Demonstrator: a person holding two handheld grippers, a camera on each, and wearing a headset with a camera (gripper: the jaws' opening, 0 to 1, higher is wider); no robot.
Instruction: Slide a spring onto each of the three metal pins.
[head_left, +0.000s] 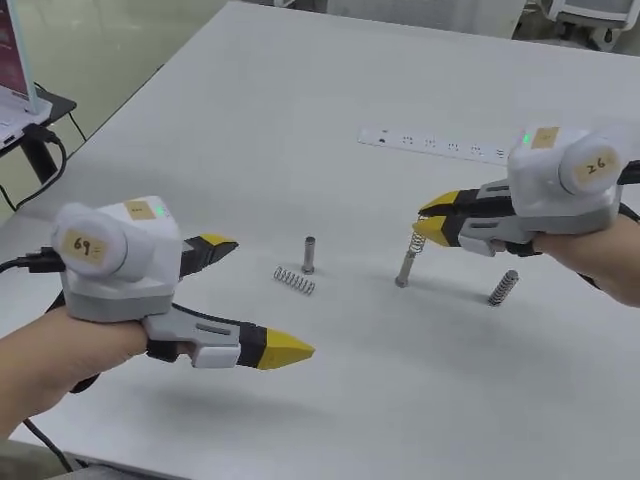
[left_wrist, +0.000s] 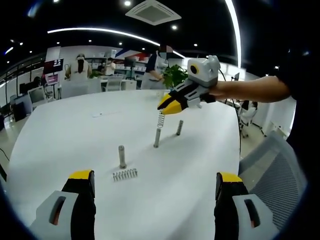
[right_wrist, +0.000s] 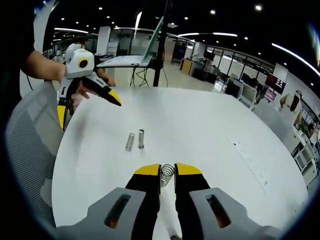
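My right gripper (head_left: 432, 217) is shut on a spring (head_left: 417, 243) whose lower end sits over the top of a tilted metal pin (head_left: 405, 270). In the right gripper view the spring (right_wrist: 167, 175) shows pinched between the yellow tips of the right gripper (right_wrist: 168, 170). To its right a second pin (head_left: 502, 288) wears a spring and leans. A bare pin (head_left: 309, 254) stands upright mid-table with a loose spring (head_left: 294, 280) lying beside it. My left gripper (head_left: 252, 297) hangs open and holds nothing, near and to the left of that bare pin (left_wrist: 121, 156) and loose spring (left_wrist: 125, 174).
The work lies on a white table (head_left: 300, 120). A white power strip (head_left: 435, 145) lies behind the pins. A laptop (head_left: 15, 90) stands on a side stand at far left. People and desks show in the background of the left gripper view.
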